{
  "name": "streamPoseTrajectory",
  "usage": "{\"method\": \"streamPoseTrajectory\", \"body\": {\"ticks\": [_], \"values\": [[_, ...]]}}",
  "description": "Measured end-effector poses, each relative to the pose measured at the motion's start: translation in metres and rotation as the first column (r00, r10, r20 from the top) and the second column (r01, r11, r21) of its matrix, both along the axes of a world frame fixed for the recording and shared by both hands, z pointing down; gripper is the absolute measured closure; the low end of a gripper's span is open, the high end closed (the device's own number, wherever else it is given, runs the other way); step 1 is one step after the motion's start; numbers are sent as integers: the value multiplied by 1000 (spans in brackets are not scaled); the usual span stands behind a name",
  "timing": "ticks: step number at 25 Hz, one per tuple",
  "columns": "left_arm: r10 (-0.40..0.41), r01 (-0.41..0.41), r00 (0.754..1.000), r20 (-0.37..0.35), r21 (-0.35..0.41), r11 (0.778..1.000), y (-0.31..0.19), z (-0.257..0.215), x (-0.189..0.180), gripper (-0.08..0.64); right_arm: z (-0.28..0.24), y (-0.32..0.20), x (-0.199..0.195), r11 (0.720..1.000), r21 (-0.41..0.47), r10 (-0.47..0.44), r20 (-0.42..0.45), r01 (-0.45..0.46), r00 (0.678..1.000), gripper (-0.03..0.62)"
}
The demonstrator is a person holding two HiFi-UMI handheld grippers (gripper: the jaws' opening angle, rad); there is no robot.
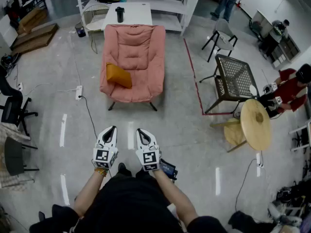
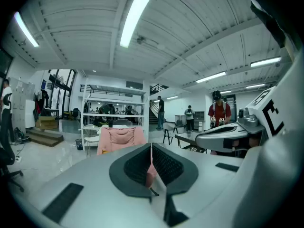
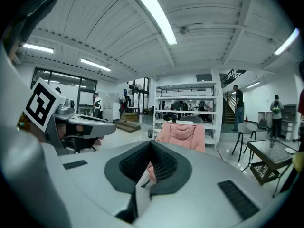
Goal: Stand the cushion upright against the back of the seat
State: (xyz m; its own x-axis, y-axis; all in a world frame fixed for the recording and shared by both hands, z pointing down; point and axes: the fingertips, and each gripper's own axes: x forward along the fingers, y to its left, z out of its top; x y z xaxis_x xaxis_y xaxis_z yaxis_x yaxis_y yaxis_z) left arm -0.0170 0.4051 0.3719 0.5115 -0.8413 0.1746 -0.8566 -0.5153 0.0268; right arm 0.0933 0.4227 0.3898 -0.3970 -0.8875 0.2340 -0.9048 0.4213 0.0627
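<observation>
An orange cushion (image 1: 119,75) lies tilted on the left side of the seat of a pink padded armchair (image 1: 138,52), which stands well ahead of me on the floor. Held side by side low in front of my body, my left gripper (image 1: 111,129) and right gripper (image 1: 141,132) are both far short of the chair. Each has its jaws shut with nothing between them. In the left gripper view the armchair (image 2: 121,137) shows beyond the closed jaws of my left gripper (image 2: 151,148). In the right gripper view the armchair (image 3: 183,133) lies beyond my right gripper (image 3: 151,147).
A white table with a black bottle (image 1: 120,13) and white shelving (image 1: 160,1) stand behind the armchair. To the right are a black mesh chair (image 1: 235,79), a round wooden table (image 1: 256,124) and a person in red (image 1: 290,89). Red floor tape (image 1: 193,72) runs beside the chair; office chairs (image 1: 12,111) stand left.
</observation>
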Motion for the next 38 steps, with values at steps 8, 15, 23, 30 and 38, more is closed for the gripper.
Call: {"method": "streamPoseTrajectory", "body": {"ticks": [8,15,23,30,38], "values": [[-5,5,1000,11,-11,1000,-10,4,5,541,4,-13,0,999,-29,-22,35,23,999,577],[-4,4,1000,21,-12,1000,-19,3,10,541,2,-24,4,999,-33,-14,31,15,999,577],[-8,9,1000,29,-15,1000,-23,0,18,541,4,-28,12,999,-33,-14,36,15,999,577],[-14,15,999,36,-11,1000,-27,6,31,541,11,-31,24,999,-29,-26,38,27,999,577],[-26,26,1000,14,-2,1000,-30,4,37,541,5,-30,29,998,-28,-55,8,55,998,577]]}}
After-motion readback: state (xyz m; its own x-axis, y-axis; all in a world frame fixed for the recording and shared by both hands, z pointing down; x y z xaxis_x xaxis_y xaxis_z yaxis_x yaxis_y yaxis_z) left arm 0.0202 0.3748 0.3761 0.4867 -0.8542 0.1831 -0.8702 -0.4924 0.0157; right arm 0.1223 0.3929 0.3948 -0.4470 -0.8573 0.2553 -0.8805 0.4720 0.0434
